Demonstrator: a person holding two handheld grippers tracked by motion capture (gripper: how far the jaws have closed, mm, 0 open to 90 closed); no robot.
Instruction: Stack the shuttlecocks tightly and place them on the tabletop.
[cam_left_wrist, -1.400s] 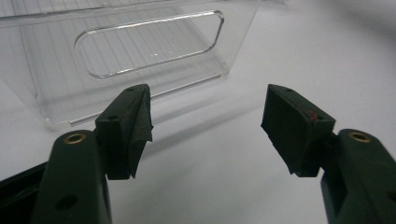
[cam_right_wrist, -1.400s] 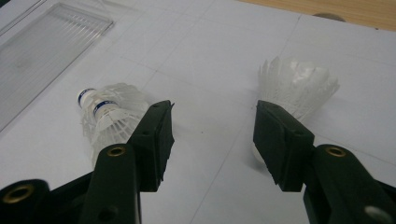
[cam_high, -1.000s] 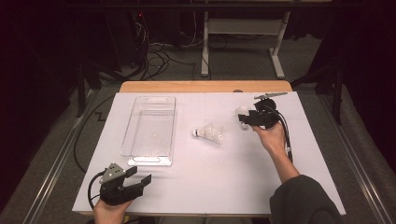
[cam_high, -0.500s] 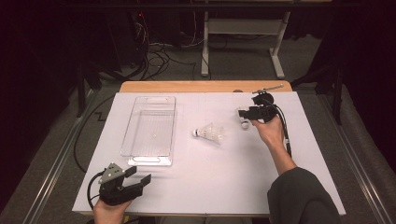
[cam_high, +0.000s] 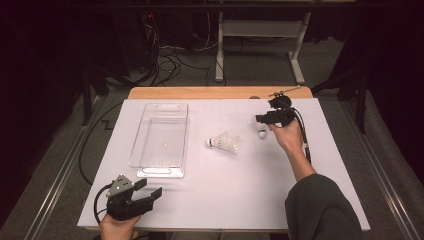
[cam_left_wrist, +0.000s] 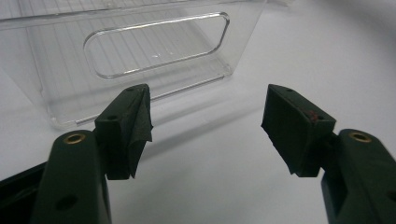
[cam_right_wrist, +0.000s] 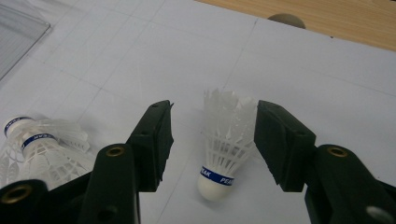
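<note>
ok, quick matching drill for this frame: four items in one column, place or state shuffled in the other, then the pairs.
Items
1. right claw
2. left claw
3. clear plastic bin
4. pair of shuttlecocks

Places/states
A. lying mid-table, between bin and right hand
B. open around a single shuttlecock, pads not pressing it
C. open with nothing between, near table's front edge
D. on the table's left half, handle cutout facing the left claw

Pairs: 1-B, 2-C, 3-D, 4-A
</note>
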